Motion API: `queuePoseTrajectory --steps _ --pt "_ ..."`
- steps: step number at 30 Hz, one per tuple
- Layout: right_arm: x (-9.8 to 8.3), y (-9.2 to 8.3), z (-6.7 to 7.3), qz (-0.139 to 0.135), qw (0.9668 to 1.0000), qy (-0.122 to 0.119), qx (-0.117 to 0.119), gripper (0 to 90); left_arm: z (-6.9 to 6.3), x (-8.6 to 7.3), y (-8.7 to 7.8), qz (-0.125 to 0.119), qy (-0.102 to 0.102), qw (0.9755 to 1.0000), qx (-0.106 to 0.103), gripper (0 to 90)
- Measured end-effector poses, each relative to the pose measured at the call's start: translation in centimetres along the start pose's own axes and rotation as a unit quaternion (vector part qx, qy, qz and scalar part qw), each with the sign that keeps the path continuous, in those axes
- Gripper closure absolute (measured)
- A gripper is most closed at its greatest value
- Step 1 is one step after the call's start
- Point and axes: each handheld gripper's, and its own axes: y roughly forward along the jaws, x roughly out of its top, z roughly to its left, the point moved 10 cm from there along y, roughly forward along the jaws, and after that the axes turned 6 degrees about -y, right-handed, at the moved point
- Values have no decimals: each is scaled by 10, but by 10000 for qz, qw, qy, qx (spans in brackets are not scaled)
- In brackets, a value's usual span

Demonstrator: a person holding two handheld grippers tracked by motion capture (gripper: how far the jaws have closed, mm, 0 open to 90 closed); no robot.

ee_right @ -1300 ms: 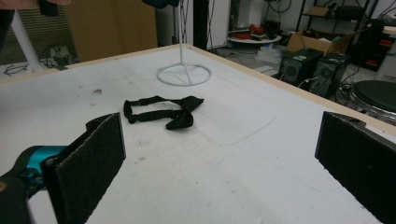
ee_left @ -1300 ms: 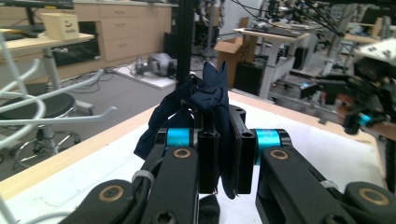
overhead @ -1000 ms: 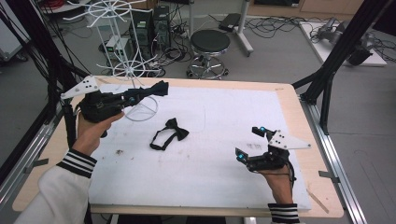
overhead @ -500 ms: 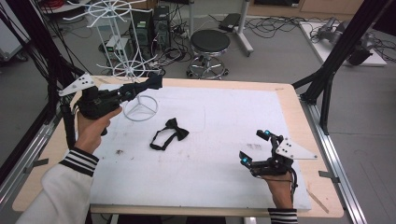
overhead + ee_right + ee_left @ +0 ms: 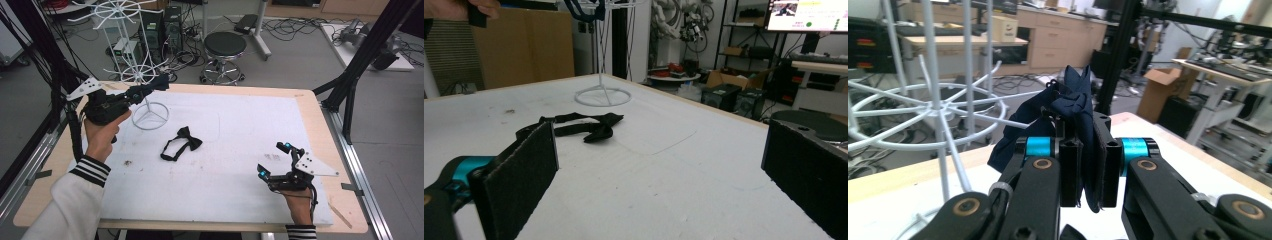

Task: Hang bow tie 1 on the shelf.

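Left gripper (image 5: 1083, 165) is clamped on my dark navy cloth bow tie (image 5: 1068, 107) beside the white wire rack (image 5: 145, 60); right gripper (image 5: 277, 160) gapes empty. Black bow tie (image 5: 181, 143) lies mid-table.

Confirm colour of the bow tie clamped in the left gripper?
Dark navy blue bow tie, pinched in the left gripper; clearest in the left gripper view.

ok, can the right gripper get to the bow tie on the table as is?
Probably yes. The right gripper is open and aimed at the bow tie, with bare white mat between them. The left gripper is off by the rack, holding another tie.
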Motion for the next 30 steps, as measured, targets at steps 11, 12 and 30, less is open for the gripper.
queuePoseTrajectory --steps 11,12,30 --pt "-5 6 1 89 9999 61 45 8 8 -3 5 30 -39 9990 448 836" --pt "-6 7 0 94 9999 33 9 8 8 -3 5 34 -53 9988 477 836" --pt "-13 -7 -2 -197 9995 80 -234 9 13 -5 7 103 -27 9976 688 777"
